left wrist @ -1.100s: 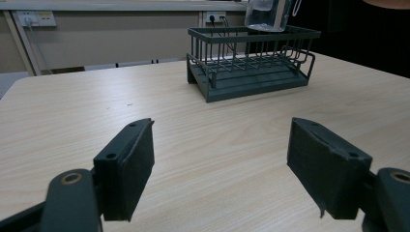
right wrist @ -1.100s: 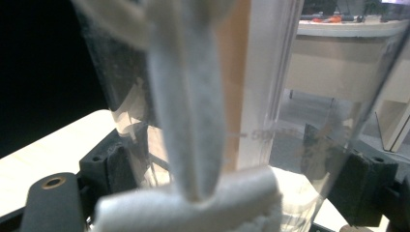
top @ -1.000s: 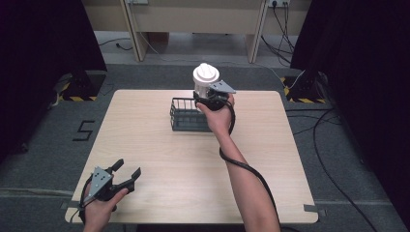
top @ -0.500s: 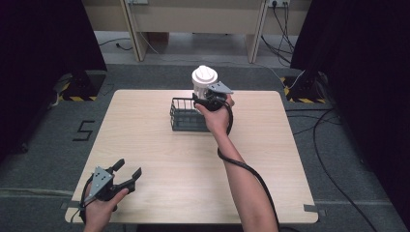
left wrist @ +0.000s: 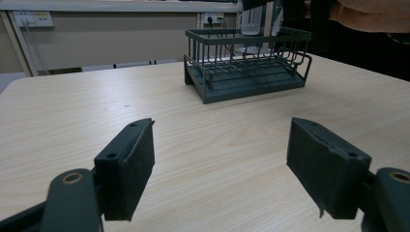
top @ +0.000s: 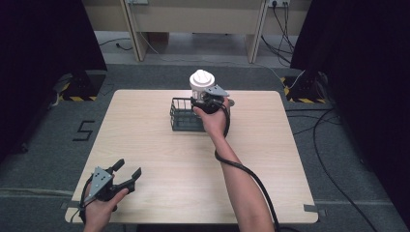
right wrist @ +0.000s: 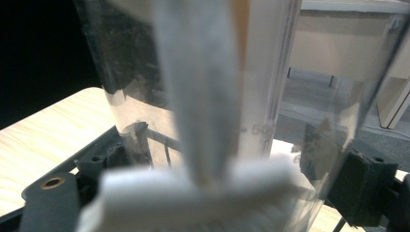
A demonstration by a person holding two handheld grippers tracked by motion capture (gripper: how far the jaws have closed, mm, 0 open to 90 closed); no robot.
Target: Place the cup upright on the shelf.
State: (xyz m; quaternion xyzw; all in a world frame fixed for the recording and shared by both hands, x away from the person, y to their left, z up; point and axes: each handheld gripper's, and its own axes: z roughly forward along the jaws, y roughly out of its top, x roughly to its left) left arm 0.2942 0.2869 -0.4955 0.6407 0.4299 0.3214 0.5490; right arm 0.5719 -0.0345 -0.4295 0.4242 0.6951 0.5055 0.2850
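A clear plastic container (top: 201,79) with a white lid hangs upright over the far right end of a dark wire rack (top: 186,115) at the back middle of the table. My right gripper (top: 207,100) is shut on its lower part. In the right gripper view the container (right wrist: 203,72), with printed measuring marks and a white inner piece, sits between my right gripper's (right wrist: 241,169) two pads. My left gripper (top: 128,168) rests open near the front left corner. In the left gripper view, my left gripper (left wrist: 222,145) holds nothing and faces the rack (left wrist: 246,63).
The wooden table (top: 154,145) has bare surface between the rack and the front edge. Cables (top: 333,145) lie on the grey floor at the right. Black drapes stand at both sides.
My right gripper has shifted the container slightly left and a little lower over the rack. The left gripper has stayed where it was, still open.
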